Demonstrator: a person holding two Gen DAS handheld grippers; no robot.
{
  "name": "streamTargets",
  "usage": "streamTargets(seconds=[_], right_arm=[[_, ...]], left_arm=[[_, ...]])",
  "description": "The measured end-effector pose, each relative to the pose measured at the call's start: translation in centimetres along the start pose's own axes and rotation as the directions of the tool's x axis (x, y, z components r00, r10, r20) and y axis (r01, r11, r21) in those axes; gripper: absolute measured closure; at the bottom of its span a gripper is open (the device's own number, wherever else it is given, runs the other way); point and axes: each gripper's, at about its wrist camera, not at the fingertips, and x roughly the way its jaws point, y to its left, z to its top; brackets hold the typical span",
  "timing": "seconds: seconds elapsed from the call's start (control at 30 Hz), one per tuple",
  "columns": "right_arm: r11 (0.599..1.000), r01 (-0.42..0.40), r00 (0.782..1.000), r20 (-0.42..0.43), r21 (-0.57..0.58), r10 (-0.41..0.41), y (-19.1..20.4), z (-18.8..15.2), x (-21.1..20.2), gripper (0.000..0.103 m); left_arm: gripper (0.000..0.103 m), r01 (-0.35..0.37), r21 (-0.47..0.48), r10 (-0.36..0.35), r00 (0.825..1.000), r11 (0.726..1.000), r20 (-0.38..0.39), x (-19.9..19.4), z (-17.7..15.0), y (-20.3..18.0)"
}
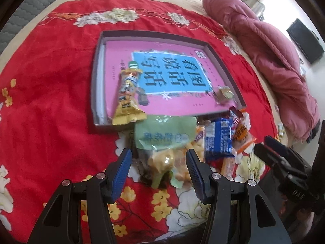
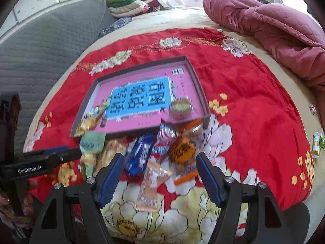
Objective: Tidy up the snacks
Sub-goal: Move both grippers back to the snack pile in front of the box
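Observation:
A shallow grey box lined with a pink and blue book lies on the red floral bedspread. A gold snack stick and a small round pastry lie in it. A heap of snacks sits by its near edge: a green-topped bag, a blue packet, an orange round packet and a pale orange packet. My left gripper is open over the green bag. My right gripper is open over the heap.
A rolled pink quilt lies at the far right of the bed. A grey padded headboard and folded clothes are at the back left. Small packets lie at the bed's right edge.

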Motion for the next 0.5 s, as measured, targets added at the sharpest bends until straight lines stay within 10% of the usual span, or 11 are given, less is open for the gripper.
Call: streamTargets(seconds=[0.5], right_arm=[[0.999,-0.05,0.992,-0.112,-0.005,0.049,0.5,-2.8,2.1,0.031]], left_arm=[[0.045,0.033,-0.023,-0.034,0.997,0.999,-0.066,2.1,-0.3,0.4]])
